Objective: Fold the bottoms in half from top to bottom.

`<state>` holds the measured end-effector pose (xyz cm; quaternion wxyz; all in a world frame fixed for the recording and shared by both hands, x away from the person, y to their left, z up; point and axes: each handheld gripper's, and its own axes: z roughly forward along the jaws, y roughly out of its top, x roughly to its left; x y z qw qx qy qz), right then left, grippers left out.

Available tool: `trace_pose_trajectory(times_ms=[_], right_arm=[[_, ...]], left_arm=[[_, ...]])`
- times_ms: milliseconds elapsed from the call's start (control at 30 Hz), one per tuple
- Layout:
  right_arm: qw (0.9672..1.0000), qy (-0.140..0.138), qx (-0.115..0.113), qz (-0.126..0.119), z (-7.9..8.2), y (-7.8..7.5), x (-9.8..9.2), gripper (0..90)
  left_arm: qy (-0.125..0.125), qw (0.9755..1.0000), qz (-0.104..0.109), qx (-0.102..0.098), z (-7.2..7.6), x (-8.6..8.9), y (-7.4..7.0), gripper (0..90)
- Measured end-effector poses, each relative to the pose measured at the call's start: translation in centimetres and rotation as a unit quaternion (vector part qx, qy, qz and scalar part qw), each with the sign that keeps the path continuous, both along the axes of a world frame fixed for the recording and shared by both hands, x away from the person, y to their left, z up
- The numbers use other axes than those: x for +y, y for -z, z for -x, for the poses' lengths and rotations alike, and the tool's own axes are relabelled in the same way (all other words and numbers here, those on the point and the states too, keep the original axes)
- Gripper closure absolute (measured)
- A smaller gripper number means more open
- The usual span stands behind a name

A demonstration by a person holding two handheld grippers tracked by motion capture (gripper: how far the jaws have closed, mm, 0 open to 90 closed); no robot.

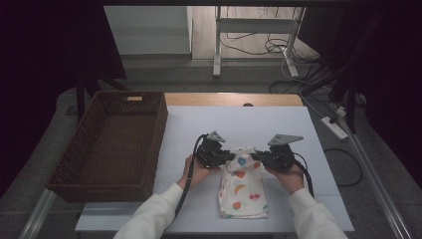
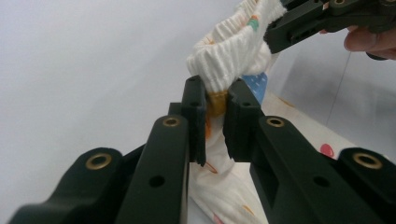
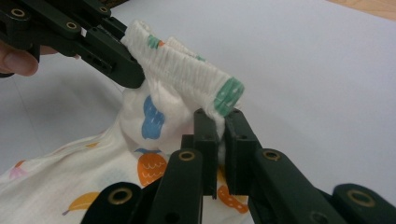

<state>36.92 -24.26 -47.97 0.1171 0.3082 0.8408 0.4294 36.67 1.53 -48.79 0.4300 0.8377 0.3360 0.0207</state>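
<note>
both grippers, left [image 1: 225, 155] and right [image 1: 256, 155], pinch the fruit-print shorts [image 1: 242, 191] by the waistband just right of the wicker basket [image 1: 107, 144], but that stretchy elastic could slip out if pulled unevenly

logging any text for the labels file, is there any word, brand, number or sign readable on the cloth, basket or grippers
None can be read.
Cloth: printed fruit shapes, no letters.
Basket: a small pale tag on the far wall, too small to read.
Left gripper and right gripper: no markings visible.
</note>
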Motion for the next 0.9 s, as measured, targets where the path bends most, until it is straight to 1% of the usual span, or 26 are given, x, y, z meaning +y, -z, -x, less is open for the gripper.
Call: trace_pose_trajectory(times_ms=[233, 467, 633, 800, 900], right_arm=[[1.0000, -0.010, -0.001, 0.001, 0.9, -0.1, -0.1, 84.9], [0.9999, -0.012, 0.005, 0.002, 1.5, 0.1, -0.3, 84.9], [0.9999, -0.013, 0.008, 0.004, 1.9, 0.3, -0.2, 84.9], [0.9998, -0.016, 0.009, 0.004, 2.2, 0.4, -0.1, 84.9], [0.9998, -0.018, 0.009, 0.004, 2.4, 0.4, -0.1, 84.9]], left_arm=[[0.005, 1.0000, 0.005, 0.001, 0.9, 0.1, 0.1, 79.5], [0.016, 0.9999, 0.001, 0.002, 1.3, 0.1, 0.1, 79.5], [0.018, 0.9998, 0.002, 0.004, 1.6, 0.2, 0.2, 79.5], [0.023, 0.9997, -0.001, 0.003, 2.0, 0.3, 0.1, 79.4], [0.026, 0.9996, -0.002, 0.006, 2.2, 0.4, 0.2, 79.3]])
